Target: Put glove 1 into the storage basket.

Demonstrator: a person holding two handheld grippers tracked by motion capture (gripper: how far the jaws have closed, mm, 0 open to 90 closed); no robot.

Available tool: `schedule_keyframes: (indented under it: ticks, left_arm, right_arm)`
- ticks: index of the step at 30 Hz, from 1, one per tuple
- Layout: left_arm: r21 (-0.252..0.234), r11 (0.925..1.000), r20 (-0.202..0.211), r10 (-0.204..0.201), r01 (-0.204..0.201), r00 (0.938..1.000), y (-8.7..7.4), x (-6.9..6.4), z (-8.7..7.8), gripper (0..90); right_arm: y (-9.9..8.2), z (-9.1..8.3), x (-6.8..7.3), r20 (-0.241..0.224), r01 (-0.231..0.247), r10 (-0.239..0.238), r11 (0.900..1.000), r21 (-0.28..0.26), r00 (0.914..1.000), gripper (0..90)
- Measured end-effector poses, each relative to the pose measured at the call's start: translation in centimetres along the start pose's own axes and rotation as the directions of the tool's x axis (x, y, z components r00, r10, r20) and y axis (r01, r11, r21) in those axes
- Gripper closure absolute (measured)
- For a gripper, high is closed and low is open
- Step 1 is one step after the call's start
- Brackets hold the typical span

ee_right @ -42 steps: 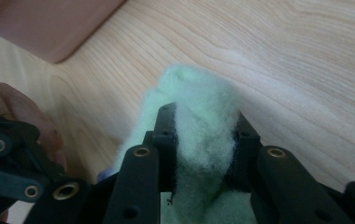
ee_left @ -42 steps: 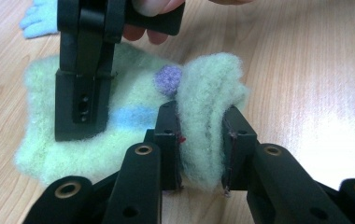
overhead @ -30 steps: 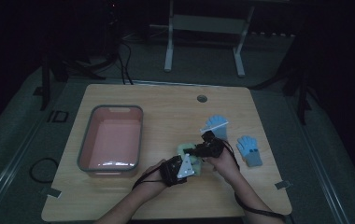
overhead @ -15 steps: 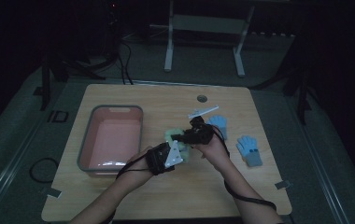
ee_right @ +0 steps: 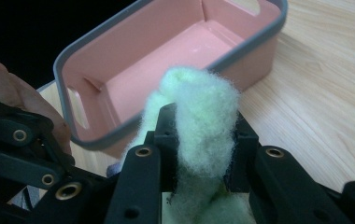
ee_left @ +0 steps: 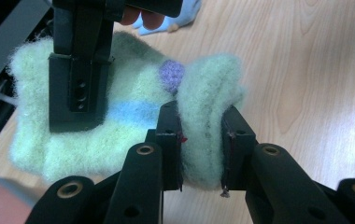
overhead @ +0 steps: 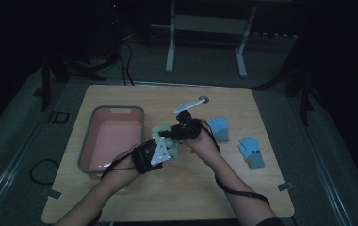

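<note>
Both grippers hold one fuzzy pale green glove (overhead: 164, 136) in the air over the middle of the tabletop (overhead: 271, 117), just right of the pink bin (overhead: 113, 141). The left gripper (overhead: 160, 149) comes in from the near side, and in the left gripper view its fingers (ee_left: 171, 140) pinch a bunched fold at one edge of the glove (ee_left: 119, 126), the wool squeezed tight between the two pads. That view also shows a blue band and a small purple patch knitted into the glove, and the other gripper's black finger lying over its far left part. The right gripper (overhead: 170, 134) reaches in from the right and slightly farther away; in the right gripper view its fingers (ee_right: 166, 135) pinch a thick roll of the same green wool (ee_right: 199, 121), which stands up between the pads. Beyond that roll the pink bin (ee_right: 166, 60) sits on the tabletop with its grey rim and bare floor in sight, and a hand (ee_right: 12, 93) shows at the left edge. In the high view two blue gloves lie flat on the right part of the tabletop: one (overhead: 219, 128) just right of the right gripper, the other (overhead: 252, 151) farther right and nearer. A person's two forearms come in from the near edge.
</note>
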State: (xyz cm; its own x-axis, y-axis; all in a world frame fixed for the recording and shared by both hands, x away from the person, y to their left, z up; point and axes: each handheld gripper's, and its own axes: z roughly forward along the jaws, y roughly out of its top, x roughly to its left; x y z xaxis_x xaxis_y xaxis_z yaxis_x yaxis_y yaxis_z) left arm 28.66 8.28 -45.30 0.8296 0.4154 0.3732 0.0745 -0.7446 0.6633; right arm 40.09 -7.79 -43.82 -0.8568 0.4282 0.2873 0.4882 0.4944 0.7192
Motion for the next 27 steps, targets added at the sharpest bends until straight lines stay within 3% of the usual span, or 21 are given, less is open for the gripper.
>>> schedule_keyframes:
  ticks: [7, 27]
  left_arm:
    - [-0.005, 1.0000, -0.028, -0.009, 0.009, 0.9996, -1.4, 0.9, -1.8, 73.9]
    - [0.061, 0.9972, -0.085, -0.038, 0.044, 0.9956, -5.3, 3.7, -6.4, 74.1]
  right_arm:
    - [1.9, 1.4, 1.1, -0.025, 0.018, -0.018, 0.9998, 0.001, 0.9995, 71.6]
    - [7.2, 6.4, 4.9, -0.082, 0.082, -0.081, 0.9966, 0.012, 0.9933, 71.8]
